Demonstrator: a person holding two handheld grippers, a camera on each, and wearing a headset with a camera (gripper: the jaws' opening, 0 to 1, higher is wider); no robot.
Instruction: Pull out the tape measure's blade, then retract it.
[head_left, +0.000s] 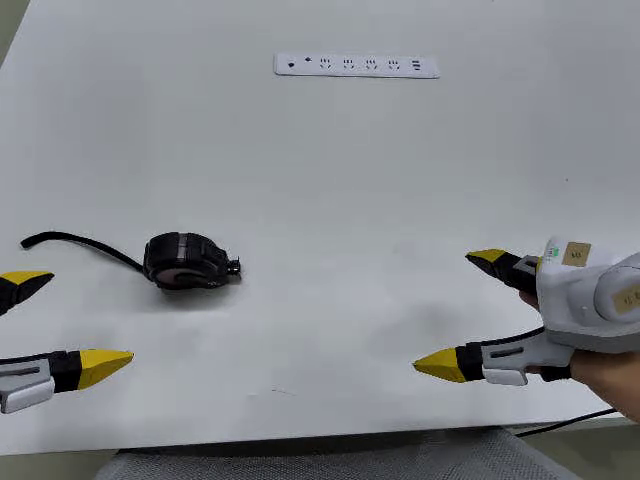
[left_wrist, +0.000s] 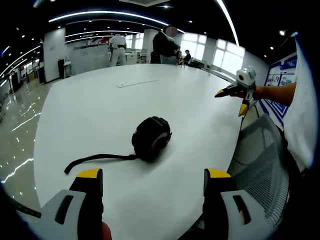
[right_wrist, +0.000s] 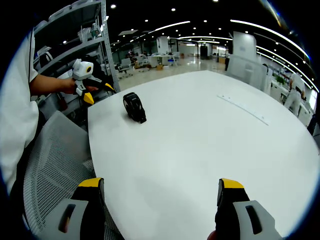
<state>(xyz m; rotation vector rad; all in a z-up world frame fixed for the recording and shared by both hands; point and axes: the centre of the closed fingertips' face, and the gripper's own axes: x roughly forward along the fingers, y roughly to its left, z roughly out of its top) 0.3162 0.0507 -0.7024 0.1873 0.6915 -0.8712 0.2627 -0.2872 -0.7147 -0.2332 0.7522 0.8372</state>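
Note:
A black tape measure (head_left: 187, 262) lies on the white table (head_left: 330, 180), left of centre, with its black wrist strap (head_left: 75, 244) trailing to the left. Its blade is fully inside the case. My left gripper (head_left: 62, 318) stands open at the table's left front, a short way in front of the tape measure (left_wrist: 151, 138), not touching it. My right gripper (head_left: 468, 308) is open at the right front, far from the tape measure (right_wrist: 134, 106), with nothing between its yellow fingertips (head_left: 440, 365).
A white power strip (head_left: 356, 66) lies flat at the far middle of the table. A grey mesh chair (right_wrist: 55, 165) sits at the table's near edge. People stand in the background of the left gripper view.

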